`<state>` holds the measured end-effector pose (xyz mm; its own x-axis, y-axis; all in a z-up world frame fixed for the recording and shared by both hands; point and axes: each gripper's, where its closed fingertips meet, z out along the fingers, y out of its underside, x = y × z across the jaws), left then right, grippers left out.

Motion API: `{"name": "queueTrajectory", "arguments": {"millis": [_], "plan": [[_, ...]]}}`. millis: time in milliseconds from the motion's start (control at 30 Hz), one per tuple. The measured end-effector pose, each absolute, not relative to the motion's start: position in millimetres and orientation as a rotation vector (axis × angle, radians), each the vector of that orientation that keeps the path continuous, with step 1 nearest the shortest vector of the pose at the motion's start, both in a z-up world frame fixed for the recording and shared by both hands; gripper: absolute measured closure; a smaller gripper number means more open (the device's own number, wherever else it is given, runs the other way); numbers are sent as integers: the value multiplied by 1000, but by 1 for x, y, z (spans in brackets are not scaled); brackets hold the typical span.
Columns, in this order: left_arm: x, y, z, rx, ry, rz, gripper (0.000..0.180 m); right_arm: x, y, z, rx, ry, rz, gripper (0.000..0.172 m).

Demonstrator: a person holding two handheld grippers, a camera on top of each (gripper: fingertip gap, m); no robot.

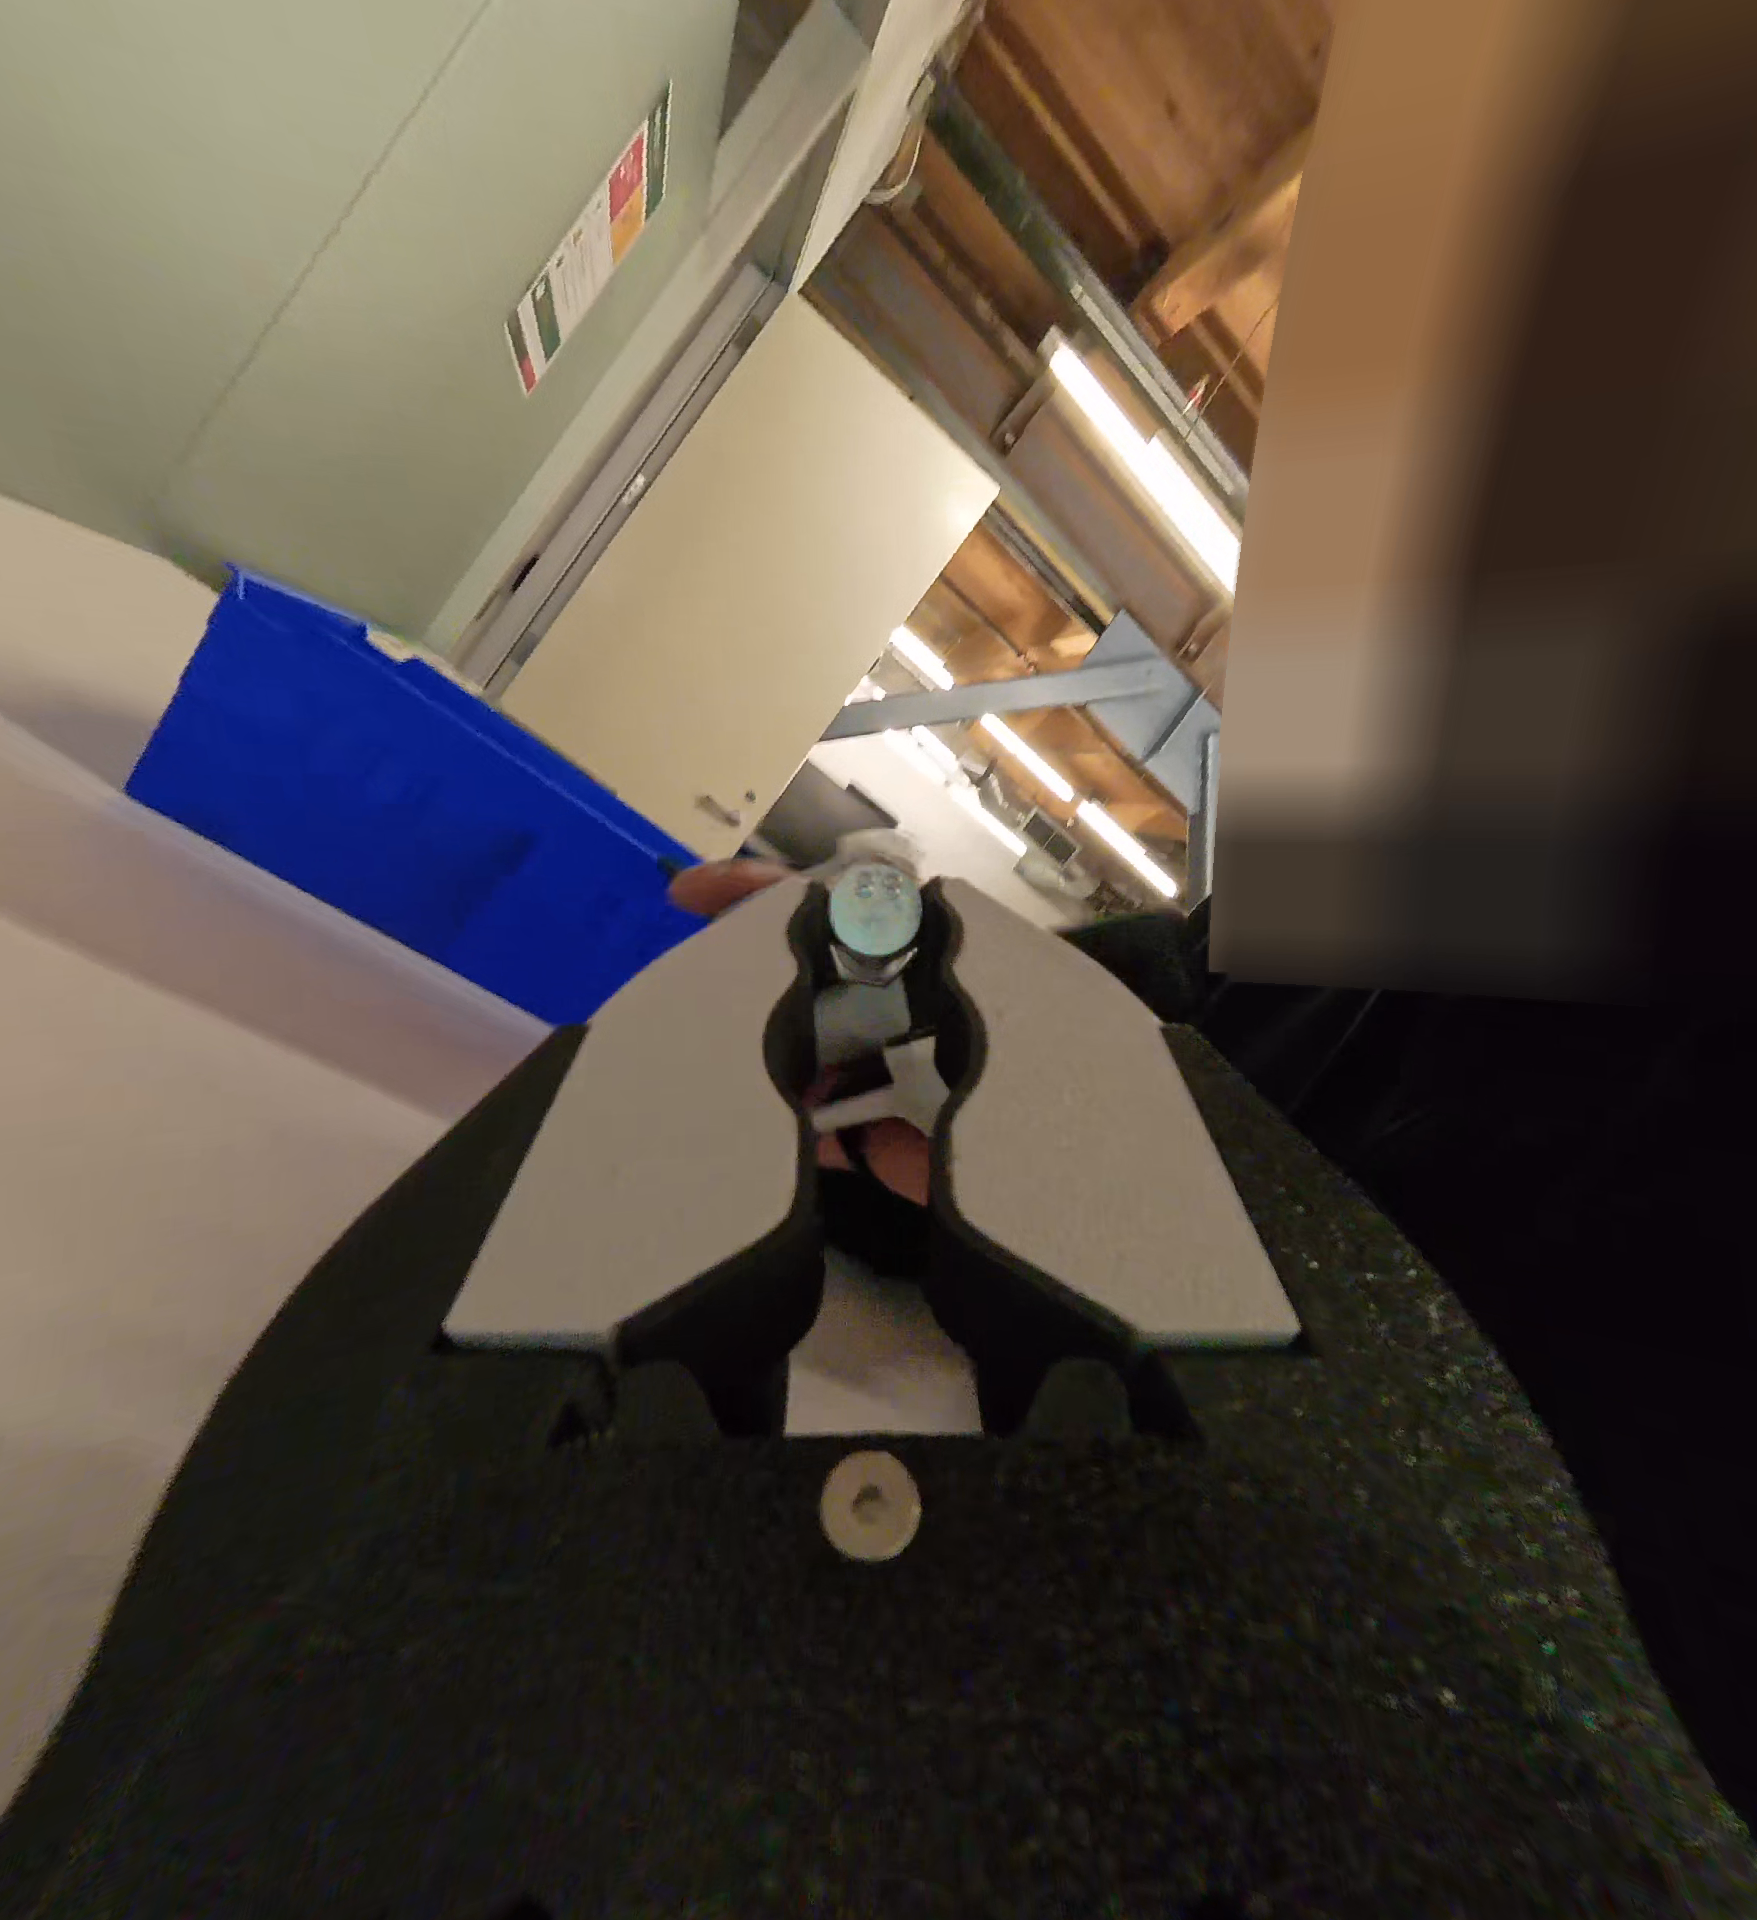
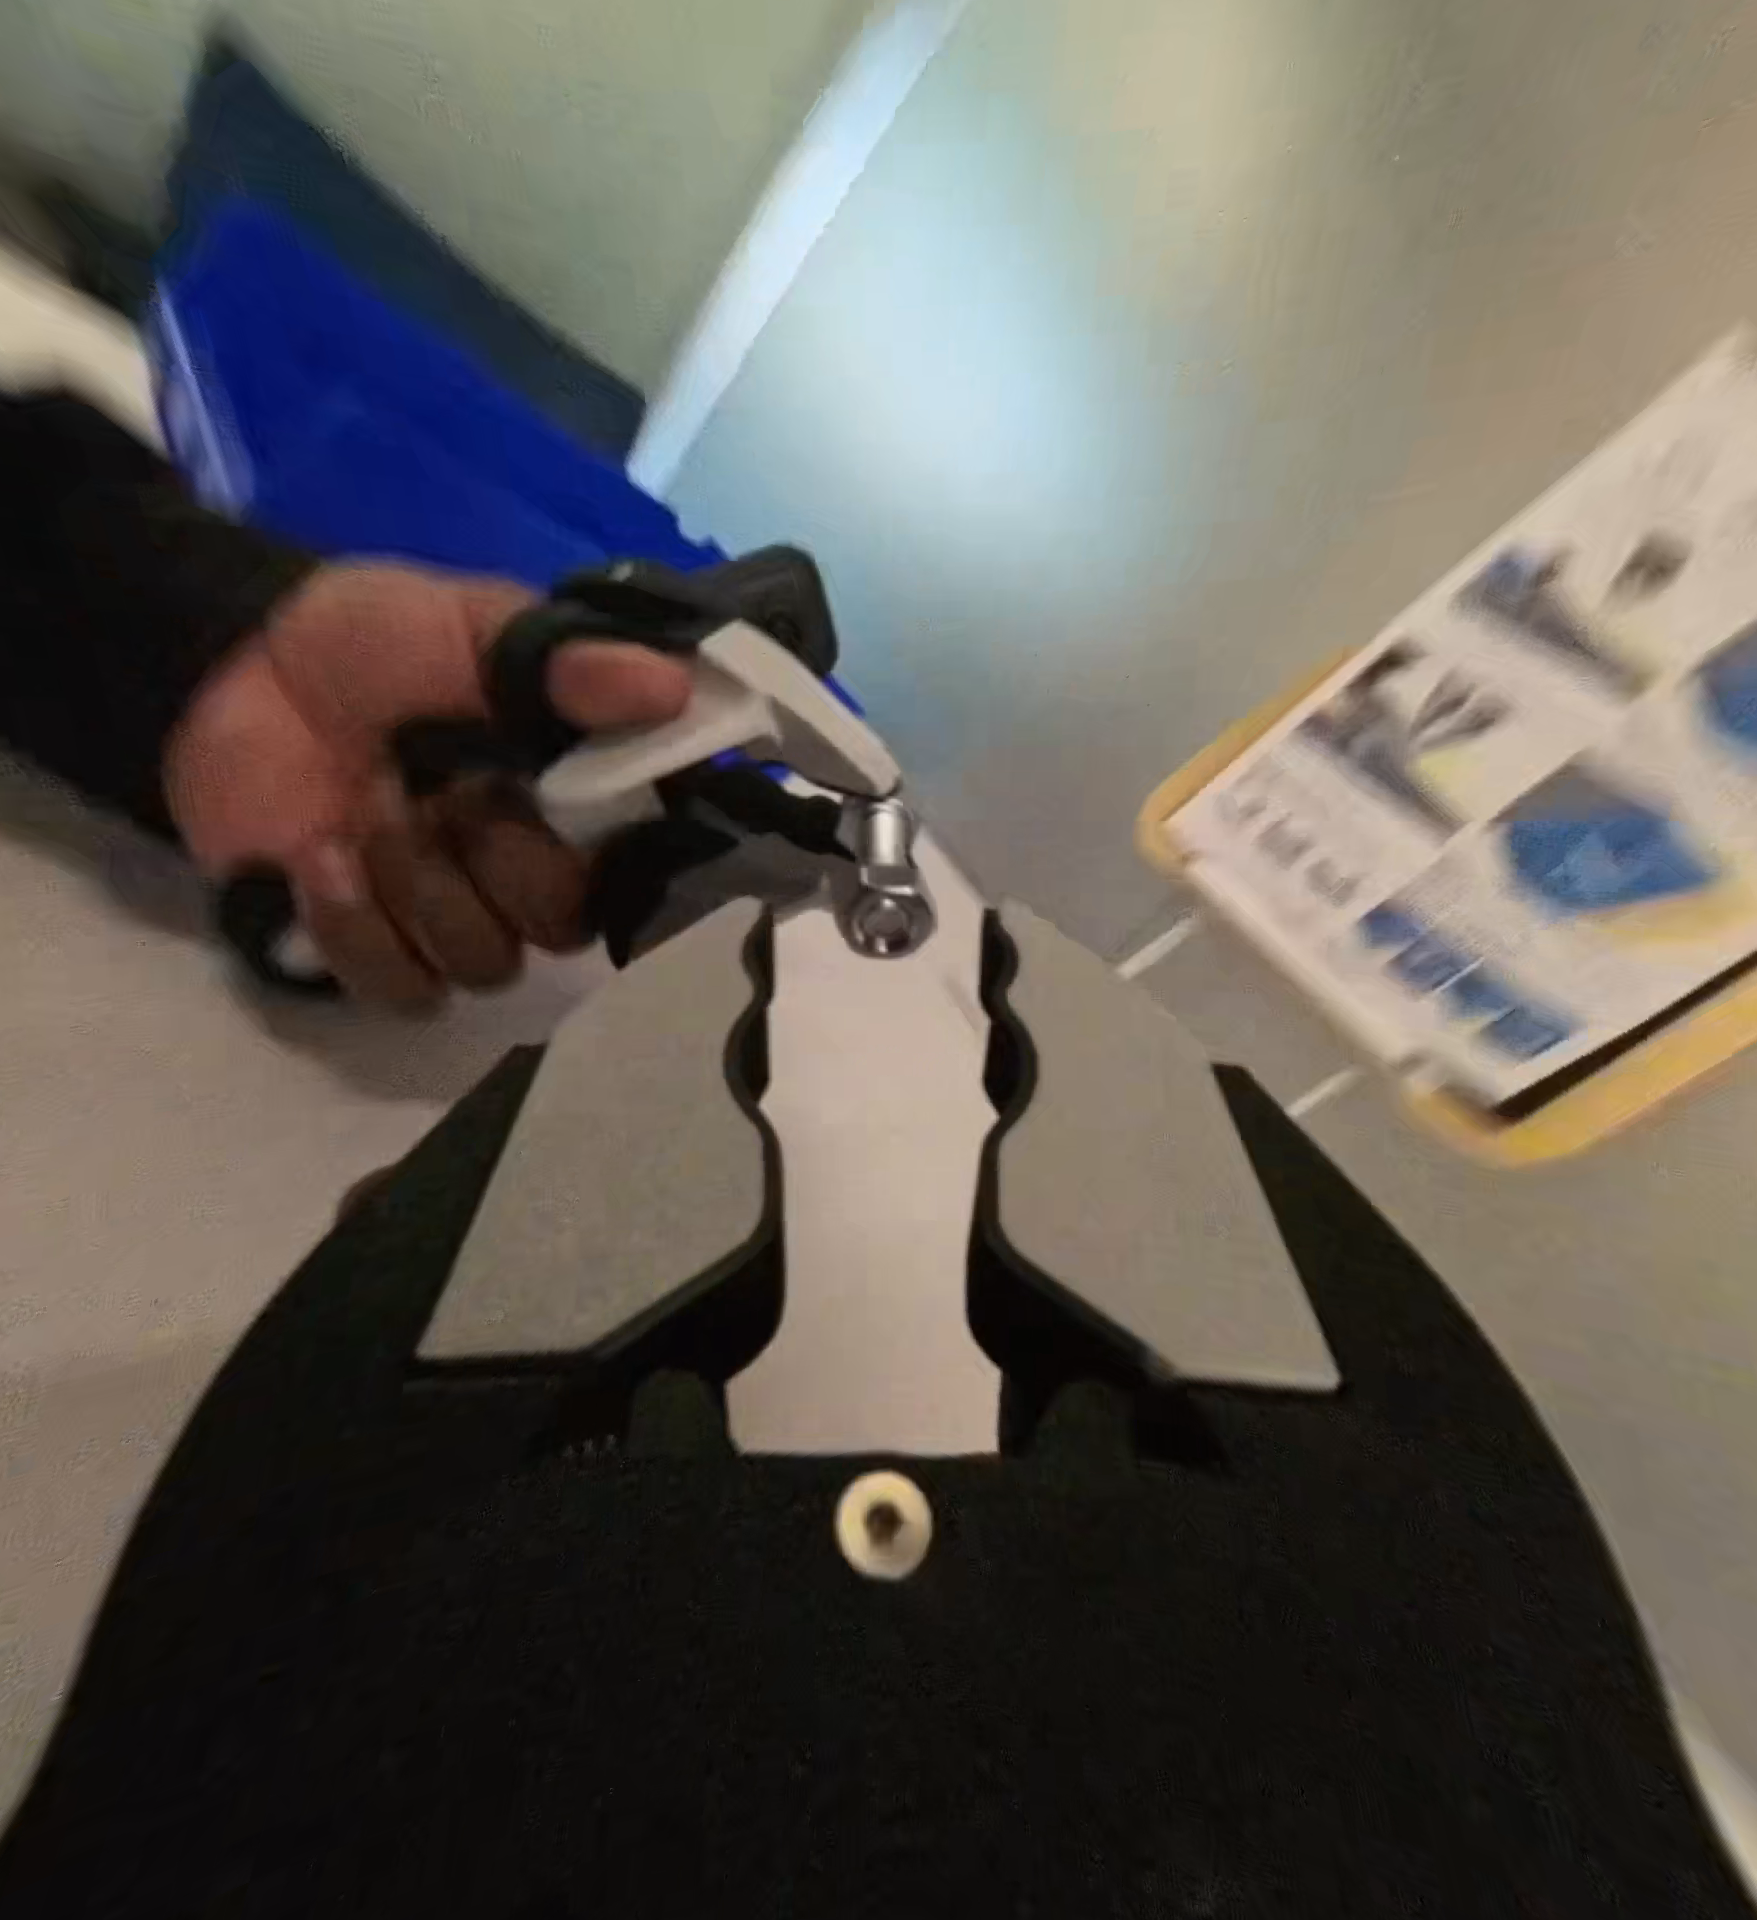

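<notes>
My left gripper is shut on a silver bolt near its head, and the round head faces the camera between the fingertips. The right wrist view shows that gripper in a person's hand, pinching the same bolt. A silver nut sits on the bolt's near end. My right gripper is open and empty, its jaws apart. Its fingertips sit just below and on either side of the nut without touching it.
A blue plastic bin stands on the white table; it also shows in the right wrist view. A yellow-edged board with a printed picture sheet lies to the right. A pale cabinet stands behind.
</notes>
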<state>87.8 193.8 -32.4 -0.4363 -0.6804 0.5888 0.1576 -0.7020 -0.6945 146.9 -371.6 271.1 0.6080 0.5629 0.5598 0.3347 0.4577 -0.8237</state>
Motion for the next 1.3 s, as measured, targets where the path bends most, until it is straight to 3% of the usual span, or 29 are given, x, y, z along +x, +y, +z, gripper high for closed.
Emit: {"name": "queueTrajectory", "arguments": {"millis": [100,233,333,467,567,767,867,900,1067,1200,1300], "plan": [[83,199,-26,-1194,690,-2202,163,149,-366,274,-1358,-715,748,122],[83,200,-27,-1169,668,-2201,163,152,-362,274,-1459,-488,1199,123],[85,198,-26,-1144,674,-2201,163,147,-366,272,-1481,-423,1414,127],[92,191,-30,-1165,764,-2127,163,150,-369,274,-1451,-363,1554,154],[92,190,-31,-1170,806,-2069,163,148,-370,269,-1472,-509,1363,154],[98,191,-41,-1298,819,-2065,163,152,-373,260,-1075,-1117,77,154],[99,188,-40,-1301,806,-2101,163,151,-377,263,-937,-1178,-140,154],[98,187,-38,-1290,795,-2115,163,152,-379,266,-957,-1153,-82,154],[95,190,-33,-1237,781,-2087,163,149,-376,273,-1250,-923,527,120],[92,191,-31,-1198,810,-2029,164,142,-378,270,-1425,-694,1115,121],[93,190,-34,-1202,860,-1983,163,144,-374,266,-1461,-603,1250,143]]}}
